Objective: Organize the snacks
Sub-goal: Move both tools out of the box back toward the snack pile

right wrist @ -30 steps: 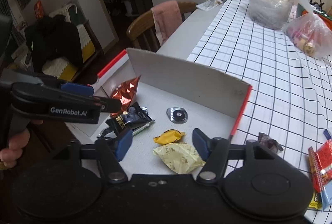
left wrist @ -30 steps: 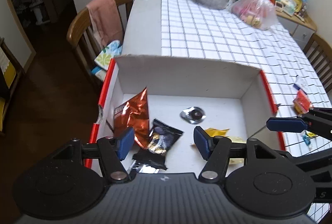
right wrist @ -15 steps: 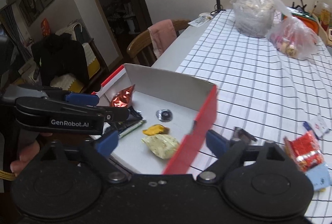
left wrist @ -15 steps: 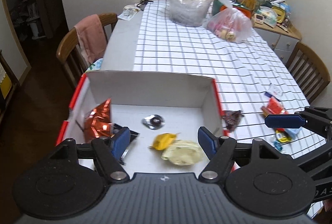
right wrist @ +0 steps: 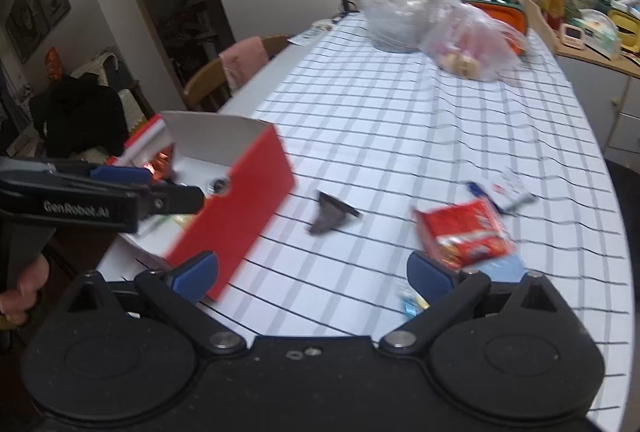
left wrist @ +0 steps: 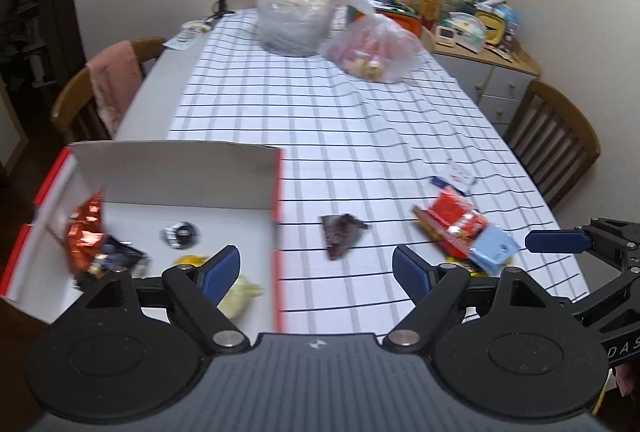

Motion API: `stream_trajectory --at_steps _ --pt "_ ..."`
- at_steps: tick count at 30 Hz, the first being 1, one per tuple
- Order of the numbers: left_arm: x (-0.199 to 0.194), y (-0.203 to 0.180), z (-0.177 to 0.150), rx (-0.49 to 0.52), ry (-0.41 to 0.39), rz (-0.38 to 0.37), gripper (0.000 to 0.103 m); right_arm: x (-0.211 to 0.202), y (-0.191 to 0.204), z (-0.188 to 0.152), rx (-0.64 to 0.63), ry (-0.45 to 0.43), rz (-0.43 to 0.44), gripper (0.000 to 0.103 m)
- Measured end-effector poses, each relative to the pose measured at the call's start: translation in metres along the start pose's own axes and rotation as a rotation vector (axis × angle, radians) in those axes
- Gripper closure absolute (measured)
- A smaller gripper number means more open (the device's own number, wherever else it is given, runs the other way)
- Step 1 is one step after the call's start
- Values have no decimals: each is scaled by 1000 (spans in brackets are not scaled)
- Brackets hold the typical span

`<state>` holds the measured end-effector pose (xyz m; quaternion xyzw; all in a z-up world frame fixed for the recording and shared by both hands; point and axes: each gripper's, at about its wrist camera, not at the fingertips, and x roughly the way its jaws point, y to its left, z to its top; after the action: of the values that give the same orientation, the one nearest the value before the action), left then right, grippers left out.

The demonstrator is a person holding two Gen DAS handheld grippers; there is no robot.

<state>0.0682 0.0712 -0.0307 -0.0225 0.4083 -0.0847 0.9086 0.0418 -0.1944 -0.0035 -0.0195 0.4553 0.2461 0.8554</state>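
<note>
**Snacks partly boxed, several left on the table**

Both tongs, left [left wrist: 316,268] and right [right wrist: 314,274], were held wide and empty. Several snacks were already seen inside the box [left wrist: 176,168] at the left of the frame. A dark wrapper [left wrist: 342,232] at centre and a red packet [left wrist: 454,218] at lower right remained on the table [left wrist: 360,120], apparently unsorted.

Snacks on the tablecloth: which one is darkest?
The dark brown packet, lying alone between the box and the red packet. The others outside the box are bright red, blue or yellow.
</note>
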Motion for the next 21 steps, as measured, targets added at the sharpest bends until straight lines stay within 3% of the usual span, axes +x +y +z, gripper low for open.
stream_trajectory --at_steps 5,10,16,21 --pt "17 -37 -6 16 19 -30 13 -6 -31 -20 -24 27 -8 2" --pt "38 -62 -12 27 45 -14 13 11 -46 -35 -34 73 -5 5" --pt "71 -65 -12 15 91 48 13 50 -54 -44 -1 155 36 20" --pt "94 -68 -8 47 120 74 13 82 -63 -45 53 213 52 39"
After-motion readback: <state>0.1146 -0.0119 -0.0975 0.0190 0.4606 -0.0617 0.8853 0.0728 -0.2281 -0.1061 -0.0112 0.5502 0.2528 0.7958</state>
